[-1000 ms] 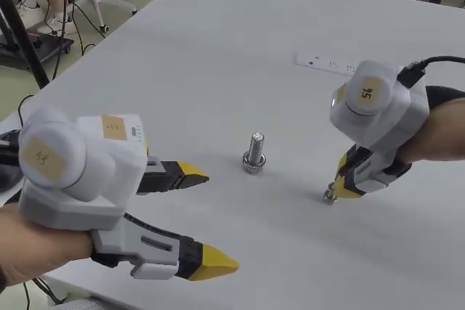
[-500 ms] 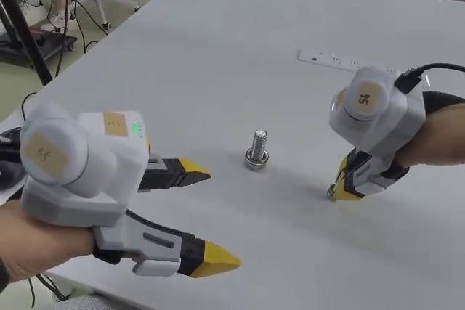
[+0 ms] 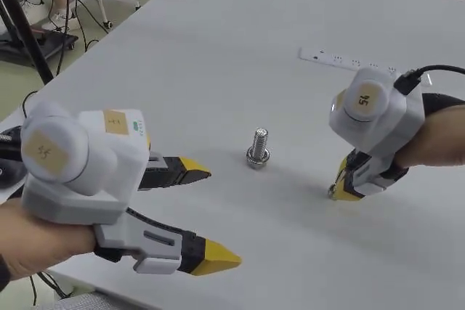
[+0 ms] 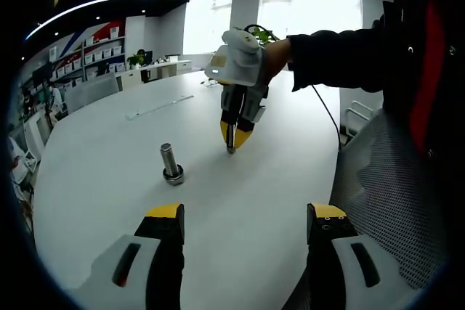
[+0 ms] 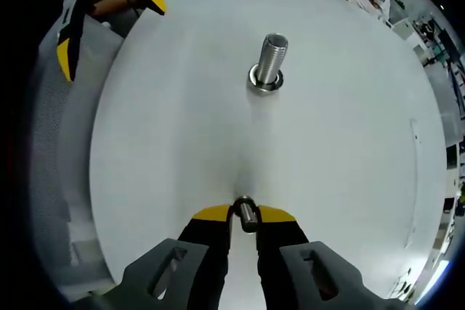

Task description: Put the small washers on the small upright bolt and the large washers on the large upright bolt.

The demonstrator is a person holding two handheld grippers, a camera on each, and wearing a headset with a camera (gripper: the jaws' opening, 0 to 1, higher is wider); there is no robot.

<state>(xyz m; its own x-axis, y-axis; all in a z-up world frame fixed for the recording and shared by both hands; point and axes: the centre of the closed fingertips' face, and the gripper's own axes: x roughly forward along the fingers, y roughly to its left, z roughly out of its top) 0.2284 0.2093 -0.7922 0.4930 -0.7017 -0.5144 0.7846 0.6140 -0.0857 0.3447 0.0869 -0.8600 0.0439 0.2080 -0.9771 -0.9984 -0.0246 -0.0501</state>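
A large steel bolt stands upright mid-table with a washer round its foot; the same bolt stands ahead of both grippers. My right gripper points down at the table right of it, shut on a small bolt whose end sits at the tabletop. In the left gripper view that gripper comes in from above. My left gripper hovers at the near left, open, with nothing between its jaws.
A white power strip lies on the far side of the white table. The table's near edge runs under my left hand. Chairs and cables stand on the floor to the left.
The right gripper has sunk slightly toward the table, so the small bolt's end is more hidden under its tips. The left gripper and the large bolt hold their places.
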